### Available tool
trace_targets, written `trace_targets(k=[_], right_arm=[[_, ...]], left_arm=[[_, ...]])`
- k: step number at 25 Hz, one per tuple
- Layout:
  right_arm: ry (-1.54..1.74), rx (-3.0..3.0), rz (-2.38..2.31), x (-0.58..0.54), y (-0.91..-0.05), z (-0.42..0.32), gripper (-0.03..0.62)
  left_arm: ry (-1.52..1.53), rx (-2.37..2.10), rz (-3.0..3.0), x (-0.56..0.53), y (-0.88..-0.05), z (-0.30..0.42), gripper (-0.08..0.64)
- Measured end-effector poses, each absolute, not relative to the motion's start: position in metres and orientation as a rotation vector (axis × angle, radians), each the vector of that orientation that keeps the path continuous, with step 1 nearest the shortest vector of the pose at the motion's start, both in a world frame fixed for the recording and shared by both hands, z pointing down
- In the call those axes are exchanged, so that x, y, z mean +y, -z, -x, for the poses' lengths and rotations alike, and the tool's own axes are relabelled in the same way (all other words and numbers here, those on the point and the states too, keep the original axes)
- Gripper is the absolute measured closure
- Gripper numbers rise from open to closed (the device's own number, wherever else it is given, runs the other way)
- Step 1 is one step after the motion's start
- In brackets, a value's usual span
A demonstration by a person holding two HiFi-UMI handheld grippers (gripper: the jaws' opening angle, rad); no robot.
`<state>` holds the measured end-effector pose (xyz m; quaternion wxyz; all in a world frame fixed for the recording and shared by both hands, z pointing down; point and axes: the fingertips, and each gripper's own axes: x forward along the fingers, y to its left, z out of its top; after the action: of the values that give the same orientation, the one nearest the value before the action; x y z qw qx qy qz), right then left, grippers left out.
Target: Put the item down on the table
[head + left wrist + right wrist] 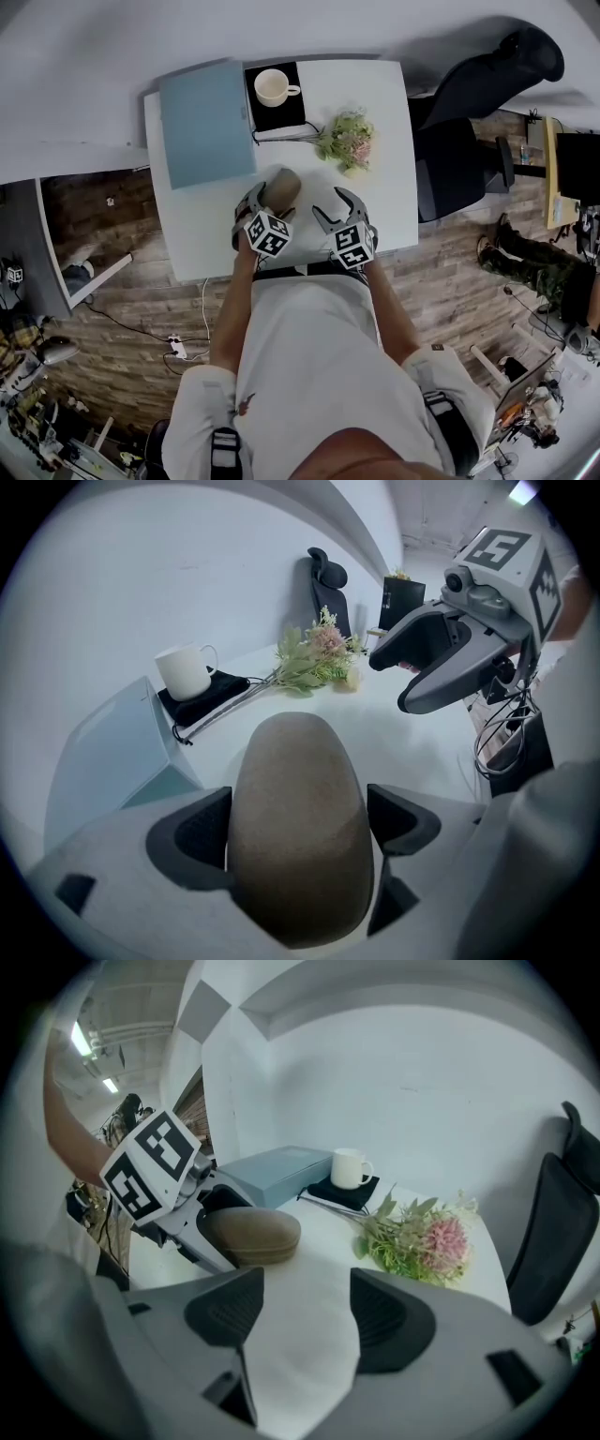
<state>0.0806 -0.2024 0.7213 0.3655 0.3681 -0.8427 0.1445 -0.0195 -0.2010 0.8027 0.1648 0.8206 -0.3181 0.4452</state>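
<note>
Over smooth white table (389, 197), left gripper (298, 822) fingers clamp a matte brown oval case (295, 761); right gripper (305, 1312) gapes.

Brown oval case (295, 827) (smooth, pebble-like) clamped lengthwise between the left gripper's (298, 819) fingers (199, 834), over the white table (394, 187).

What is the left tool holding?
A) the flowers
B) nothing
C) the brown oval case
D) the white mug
C: the left tool has its jaws pressed on both sides of the brown oval case, while the white mug sits farther back on the table.
</note>
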Motion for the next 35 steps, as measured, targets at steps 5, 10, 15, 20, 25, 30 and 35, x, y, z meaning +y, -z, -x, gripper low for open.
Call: trace_targets(k=[5,10,15,20,25,30,35], right_arm=[[-0.352,-2.186,-0.965,-0.203,-0.710,-0.080,0.295],[-0.319,-2.229,-1.033,-0.209,-0.684,-0.081,0.295],[-0.276,-2.303,-1.120,-0.214,-0.646,-0.075,0.295],[-0.195,-2.350,-1.201,-0.221,-0.604,-0.072,0.295],[-0.105,-2.417,-1.317,-0.230,-0.550,-0.072,0.293],[0.015,-2.479,-1.420,-0.234,-0.490,-0.068,0.291],[0.092,-2.525,-1.483,-0.230,-0.443,-0.062,0.291]], left_arm=[[-1.173,-0.961,-2.365,-0.201,-0.785,0.023,0.097],[-0.987,-1.077,-2.425,-0.206,-0.747,0.031,0.098],[-0.824,-1.228,-2.506,-0.216,-0.694,0.042,0.119],[-0.684,-1.368,-2.577,-0.232,-0.640,0.054,0.140],[-0.502,-1.496,-2.681,-0.250,-0.559,0.061,0.141],[-0.330,-1.598,-2.751,-0.254,-0.489,0.067,0.141],[-0.196,-1.647,-2.782,-0.248,-0.442,0.071,0.141]])
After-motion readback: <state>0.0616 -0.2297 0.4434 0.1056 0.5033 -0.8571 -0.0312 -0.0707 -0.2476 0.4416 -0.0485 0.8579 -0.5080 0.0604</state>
